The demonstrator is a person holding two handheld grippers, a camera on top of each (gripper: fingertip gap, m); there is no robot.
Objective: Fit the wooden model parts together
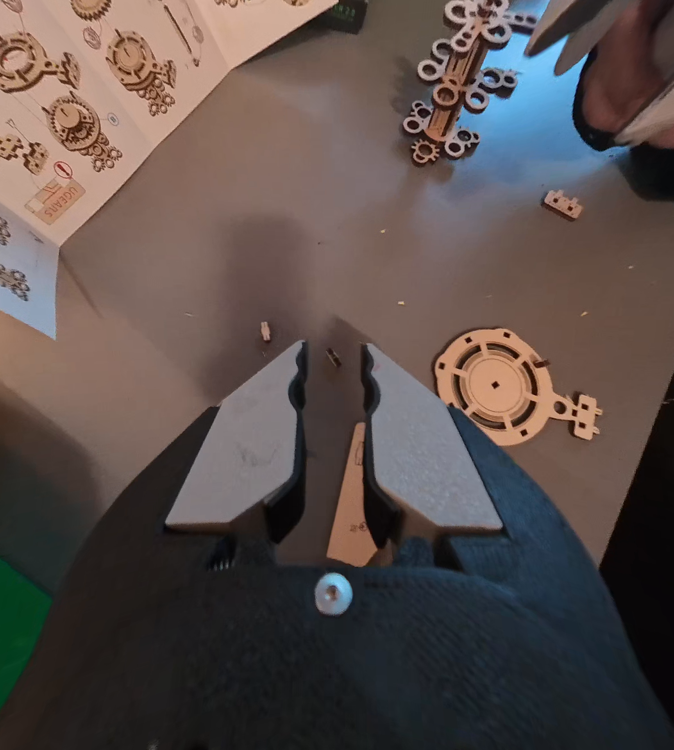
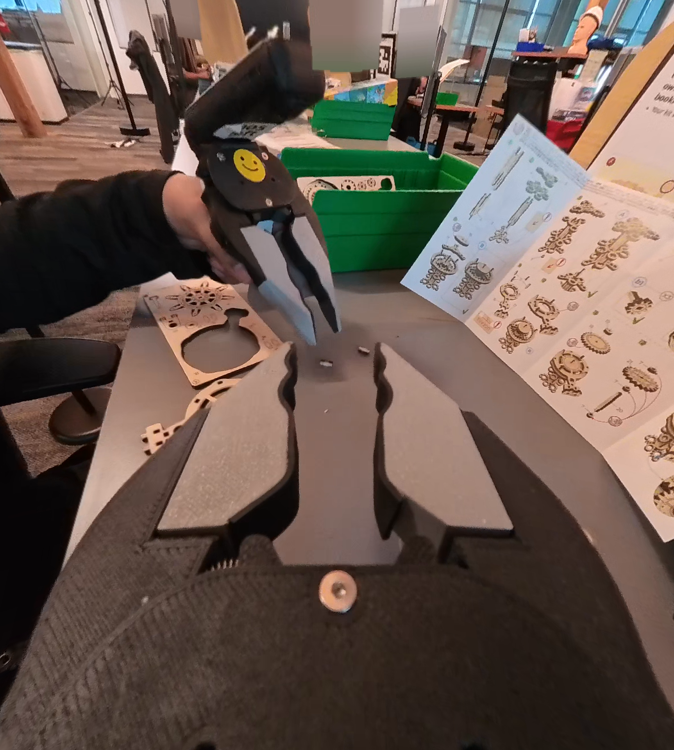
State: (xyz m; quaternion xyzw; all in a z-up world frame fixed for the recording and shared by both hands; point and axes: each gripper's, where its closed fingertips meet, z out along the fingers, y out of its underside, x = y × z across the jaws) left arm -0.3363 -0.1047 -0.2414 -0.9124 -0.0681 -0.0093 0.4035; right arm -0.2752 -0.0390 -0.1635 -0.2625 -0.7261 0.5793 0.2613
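Two claws, both spread, holding nothing: left claw (image 1: 333, 349) poised over small peg (image 1: 332, 358), right claw (image 2: 335, 349) just beside it.

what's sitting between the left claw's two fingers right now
One tiny dark wooden peg lies on the grey table in the gap near the left claw tips, untouched by either finger. A second small peg lies outside, beyond one tip. Left wrist view.
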